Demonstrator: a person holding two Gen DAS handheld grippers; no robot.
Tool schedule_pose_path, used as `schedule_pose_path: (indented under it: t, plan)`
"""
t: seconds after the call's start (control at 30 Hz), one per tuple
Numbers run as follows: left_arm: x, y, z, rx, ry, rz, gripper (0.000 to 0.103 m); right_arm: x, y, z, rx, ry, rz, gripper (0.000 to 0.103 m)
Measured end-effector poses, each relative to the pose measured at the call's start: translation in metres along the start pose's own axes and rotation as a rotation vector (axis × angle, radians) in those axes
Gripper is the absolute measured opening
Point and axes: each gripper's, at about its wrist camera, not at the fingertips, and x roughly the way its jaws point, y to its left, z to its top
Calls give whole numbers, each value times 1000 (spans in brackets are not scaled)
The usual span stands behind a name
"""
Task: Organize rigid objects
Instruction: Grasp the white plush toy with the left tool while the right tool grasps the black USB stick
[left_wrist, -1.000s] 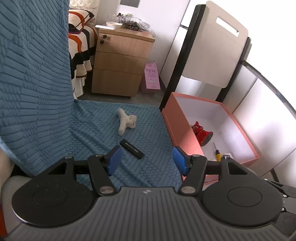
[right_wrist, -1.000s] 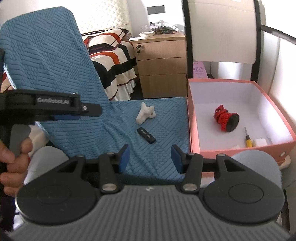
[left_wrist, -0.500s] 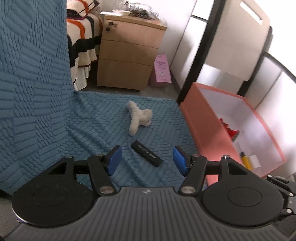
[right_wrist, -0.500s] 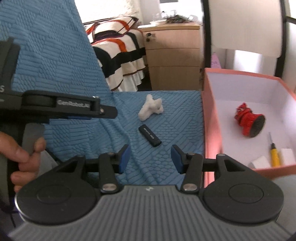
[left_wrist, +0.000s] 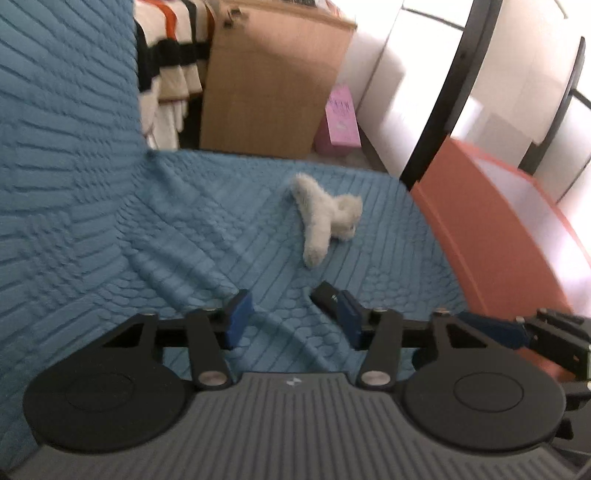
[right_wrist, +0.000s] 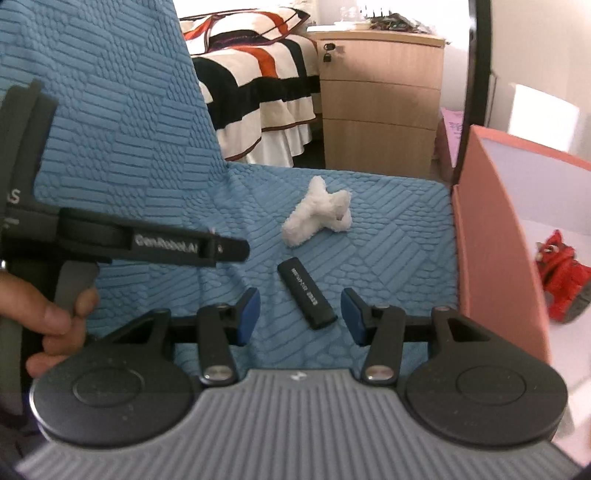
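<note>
Blue quilted fabric (right_wrist: 388, 229) covers the surface in front of you and rises up steeply on the left. Behind it, in the right wrist view, stand a bed with a striped black, white and orange cover (right_wrist: 258, 74) and a wooden drawer cabinet (right_wrist: 380, 103).

At the far left of the right wrist view, your left hand (right_wrist: 48, 317) grips the handle of the left gripper (left_wrist: 293, 317). Its blue-padded fingers stand wide apart with nothing between them, low over the fabric.

Near the middle of the fabric lies a white fluffy toy (right_wrist: 317, 216). Just nearer to you lies a black rectangular stick (right_wrist: 306, 293) with pale lettering, flat and angled. In the left wrist view only its end (left_wrist: 325, 293) shows, beside that gripper's right finger.

Your right gripper (right_wrist: 301, 314) is also spread wide and holds nothing. The near end of the black stick sits between its fingertips, touching neither.

To the right stands an orange box (right_wrist: 495, 258) with a white interior, its wall against the fabric's edge. Inside it rests a red figure (right_wrist: 561, 273).
</note>
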Motion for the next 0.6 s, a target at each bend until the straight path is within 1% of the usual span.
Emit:
schedule_pose_path:
  t: [0.07, 0.13, 0.23, 0.3, 0.37, 0.4, 0.5, 0.6]
  plan:
    - [11, 4, 3, 9, 13, -16, 53, 12, -4, 0, 8, 11, 0, 50]
    - [19, 5, 8, 37, 17, -8, 53, 20, -6, 0, 20, 27, -22, 50]
    - [29, 12, 19, 46, 25, -23, 51, 25, -8, -1, 30, 41, -11, 50]
    - [37, 14, 24, 38, 32, -36, 47, 29, -9, -1, 14, 45, -12, 50]
    - [44, 12, 29, 48, 48, -63, 38, 37, -9, 0, -3, 59, -15, 50]
    - [47, 11, 31, 56, 53, -78, 37, 41, -10, 1, -9, 66, -15, 50]
    - [56, 8, 36, 61, 48, -98, 35, 55, -10, 4, -18, 86, -2, 50]
    - [70, 11, 41, 43, 66, -111, 33, 69, -10, 6, -32, 101, -4, 50]
